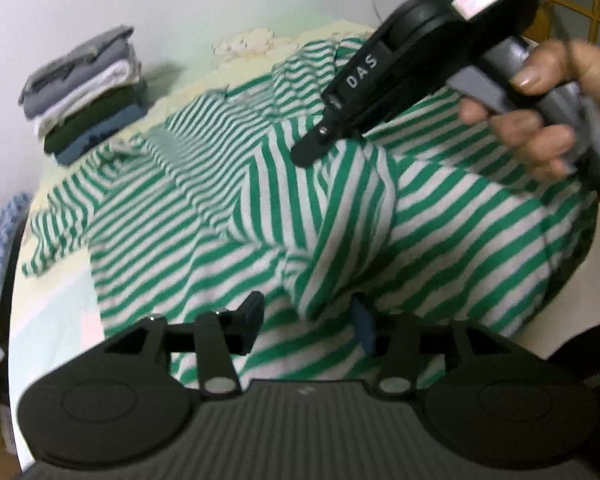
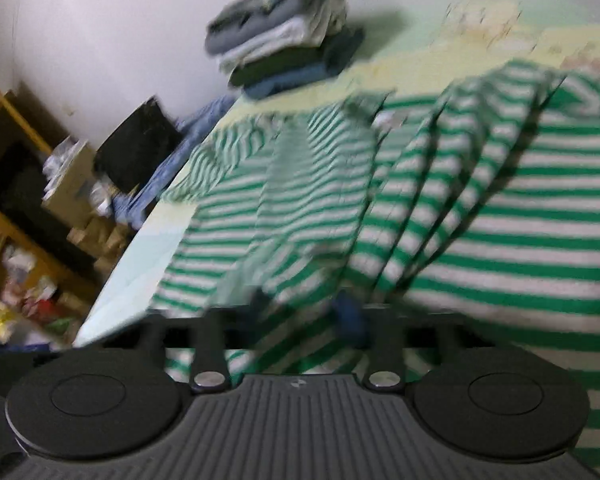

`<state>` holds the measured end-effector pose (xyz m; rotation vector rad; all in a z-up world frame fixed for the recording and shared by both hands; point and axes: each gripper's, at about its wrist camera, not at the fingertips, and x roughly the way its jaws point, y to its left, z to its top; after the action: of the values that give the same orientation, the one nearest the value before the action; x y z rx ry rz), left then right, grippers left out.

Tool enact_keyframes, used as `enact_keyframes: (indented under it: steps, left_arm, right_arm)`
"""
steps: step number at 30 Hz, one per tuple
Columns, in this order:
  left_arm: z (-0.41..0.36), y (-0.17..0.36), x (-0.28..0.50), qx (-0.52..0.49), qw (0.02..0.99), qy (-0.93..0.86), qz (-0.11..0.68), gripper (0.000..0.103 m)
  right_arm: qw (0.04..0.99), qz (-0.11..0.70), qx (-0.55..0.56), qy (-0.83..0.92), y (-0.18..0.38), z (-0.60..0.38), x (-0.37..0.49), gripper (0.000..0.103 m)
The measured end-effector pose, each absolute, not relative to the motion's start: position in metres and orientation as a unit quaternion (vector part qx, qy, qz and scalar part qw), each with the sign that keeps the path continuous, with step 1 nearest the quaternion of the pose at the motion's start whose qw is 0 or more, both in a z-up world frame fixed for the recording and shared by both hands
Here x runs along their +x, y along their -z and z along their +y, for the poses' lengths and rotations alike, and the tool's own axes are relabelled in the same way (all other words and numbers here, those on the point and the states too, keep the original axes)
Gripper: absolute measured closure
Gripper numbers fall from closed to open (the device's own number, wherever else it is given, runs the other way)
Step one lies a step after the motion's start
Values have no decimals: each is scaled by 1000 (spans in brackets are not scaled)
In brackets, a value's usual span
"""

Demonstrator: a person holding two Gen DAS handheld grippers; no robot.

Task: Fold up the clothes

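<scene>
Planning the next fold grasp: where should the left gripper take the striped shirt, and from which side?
Probably the raised fold ridge of the striped shirt, just ahead of the open left gripper. Come from above, jaws straddling the crest: it stands proud of the flat cloth, so the pads can pinch it.

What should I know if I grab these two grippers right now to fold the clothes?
Left gripper: open, low over the near edge of the shirt, holding nothing.
Right gripper: tip at a raised fold mid-shirt; too blurred to tell if it grips.
Things: the striped shirt lies spread and rumpled on the table; the stack sits at the far edge.
Done: four folded pieces are stacked.
Left: smooth the shirt, fold it, probably add it to the stack.
</scene>
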<state>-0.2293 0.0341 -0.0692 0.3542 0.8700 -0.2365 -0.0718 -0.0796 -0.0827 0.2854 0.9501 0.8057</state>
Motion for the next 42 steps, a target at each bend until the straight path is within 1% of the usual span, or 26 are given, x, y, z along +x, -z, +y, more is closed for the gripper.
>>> enact_keyframes:
  steps: [1, 2, 4, 8, 10, 11, 12, 14, 16, 18, 21, 22, 23, 24, 26, 27, 31, 32, 33, 34, 35, 36, 37, 38, 40, 42]
  left_arm:
    - [32, 72, -227, 173, 884, 115, 419, 61]
    - [30, 74, -224, 175, 882, 118, 421, 74]
    - [33, 76, -224, 175, 878, 126, 426, 84]
    - [45, 73, -229, 187, 873, 133, 431, 86]
    - [54, 73, -230, 199, 868, 121, 438, 87]
    - [60, 74, -228, 204, 866, 111, 442, 87]
    - [66, 74, -226, 210, 864, 100, 446, 87]
    - [77, 72, -223, 214, 859, 85, 456, 85]
    - [83, 67, -222, 224, 859, 76, 454, 82]
    - [81, 60, -220, 227, 864, 78, 443, 80]
    - [70, 53, -215, 208, 871, 110, 431, 66]
    - [62, 54, -214, 206, 871, 126, 428, 56]
    - [55, 55, -214, 205, 871, 140, 425, 44]
    - [46, 59, -214, 209, 870, 152, 421, 41]
    - [32, 66, -213, 206, 866, 168, 423, 41]
    - [30, 70, -211, 194, 865, 173, 430, 42]
    - [40, 79, -197, 108, 860, 178, 466, 52]
    - [44, 79, -194, 85, 859, 177, 472, 54]
    - [48, 78, -192, 66, 858, 177, 477, 56]
    - [50, 76, -192, 59, 857, 176, 481, 62]
    - [53, 73, -193, 60, 857, 174, 481, 63]
    - [56, 69, -196, 61, 858, 173, 480, 63]
    - [60, 66, -199, 63, 859, 172, 479, 59]
    - [64, 63, -202, 63, 858, 173, 480, 51]
    - [71, 57, -207, 61, 857, 173, 482, 43]
    - [76, 51, -211, 54, 856, 177, 483, 42]
  right_arm:
    - [800, 440, 128, -386, 77, -82, -77, 93]
    - [798, 433, 119, -401, 69, -84, -84, 94]
    - [786, 421, 101, -441, 52, -91, -104, 94]
    - [751, 429, 41, -501, 33, -94, -148, 92]
    - [725, 466, 6, -507, 41, -94, -163, 86]
    - [710, 489, -6, -506, 47, -95, -168, 81]
    - [702, 504, -12, -503, 52, -98, -171, 77]
    - [701, 515, -4, -494, 56, -106, -172, 74]
    - [703, 517, 32, -488, 52, -117, -166, 69]
    - [705, 516, 67, -482, 48, -125, -156, 59]
    - [717, 512, 78, -466, 46, -129, -150, 57]
    - [716, 516, 79, -464, 48, -127, -149, 57]
    - [714, 520, 80, -463, 50, -124, -148, 57]
    - [711, 523, 82, -464, 52, -121, -148, 57]
    - [707, 523, 87, -469, 52, -116, -148, 57]
    - [706, 519, 91, -473, 52, -116, -149, 57]
    - [713, 514, 107, -464, 53, -120, -147, 58]
    - [715, 516, 111, -459, 55, -122, -145, 61]
    - [717, 517, 116, -453, 57, -125, -144, 70]
    - [717, 517, 125, -450, 57, -128, -143, 76]
    - [718, 514, 138, -449, 56, -133, -143, 83]
    - [719, 510, 150, -448, 55, -138, -142, 83]
    - [720, 504, 164, -448, 53, -143, -142, 83]
    - [721, 495, 180, -450, 50, -149, -141, 83]
    - [727, 474, 203, -454, 44, -158, -141, 86]
    - [733, 458, 214, -455, 38, -162, -141, 93]
